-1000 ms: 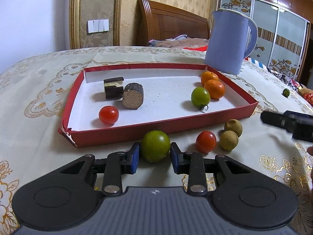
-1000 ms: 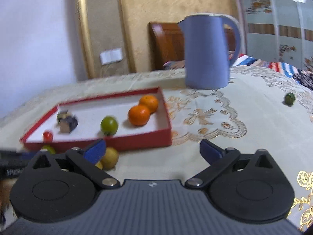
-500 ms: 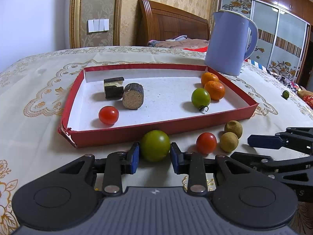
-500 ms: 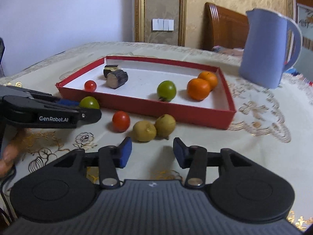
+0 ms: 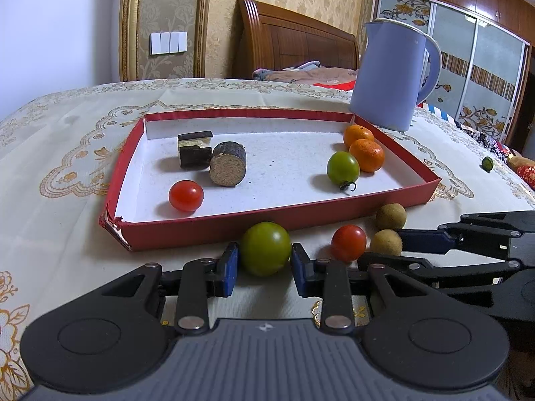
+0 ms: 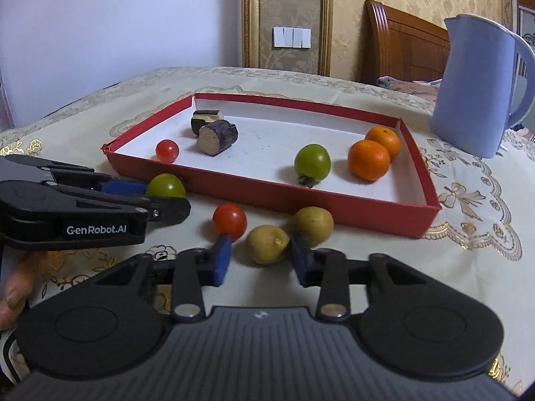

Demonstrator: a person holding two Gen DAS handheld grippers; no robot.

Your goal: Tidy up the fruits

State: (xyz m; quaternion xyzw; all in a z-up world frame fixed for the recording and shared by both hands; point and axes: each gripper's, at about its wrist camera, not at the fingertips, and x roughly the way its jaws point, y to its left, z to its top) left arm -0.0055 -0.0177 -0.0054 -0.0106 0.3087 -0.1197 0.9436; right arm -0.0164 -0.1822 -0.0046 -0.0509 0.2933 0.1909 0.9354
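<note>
A red tray holds a red tomato, a green tomato, two oranges and two dark log pieces. In front of it lie a green tomato, a red tomato and two brown fruits. My left gripper is shut on the green tomato on the cloth. My right gripper is open around the nearer brown fruit, without touching it.
A blue jug stands behind the tray's right corner. A small green fruit lies far right on the embroidered tablecloth. A bed headboard and wardrobe stand behind the table.
My right gripper swung left and came in low toward the brown fruits, its fingers now on either side of the nearer one. My left gripper stayed on the green tomato.
</note>
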